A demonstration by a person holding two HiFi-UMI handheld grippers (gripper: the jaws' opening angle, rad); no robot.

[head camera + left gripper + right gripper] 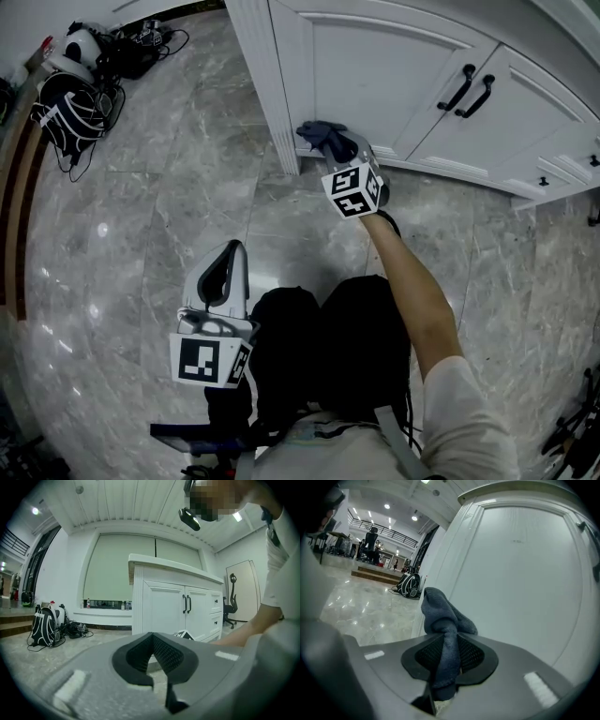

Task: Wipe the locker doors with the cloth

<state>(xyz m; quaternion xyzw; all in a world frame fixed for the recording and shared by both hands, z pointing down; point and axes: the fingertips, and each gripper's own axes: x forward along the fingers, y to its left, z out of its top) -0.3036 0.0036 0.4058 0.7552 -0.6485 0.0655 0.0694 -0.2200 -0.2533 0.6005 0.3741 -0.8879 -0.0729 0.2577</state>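
Your right claw is clenched on the cloth. In the right gripper view the dark blue cloth runs between the two black pads, and a bunched end stands out past the tips. This is a good way to hold it, I think: the soft bunch can meet the paint first, and the hard claw stays off the surface.

The cloth is at the low left part of the left locker door, near the corner post at that door's left side. It is well apart from the black handles on the door's right side. From these views I cannot tell whether the cloth already presses on the door or is only just beside it. Your right arm is stretched toward the door, and the claw looks tilted a little downward, which suits this low panel.

Your left claw is far back from the door, above the floor. In the left gripper view its pads meet at the tips with nothing between them, so it is closed and empty. It seems to be kept there only so that it does not disturb the wiping.

I judge that the wiping is at the bottom of this door. The right door appears untouched by the cloth at this moment.
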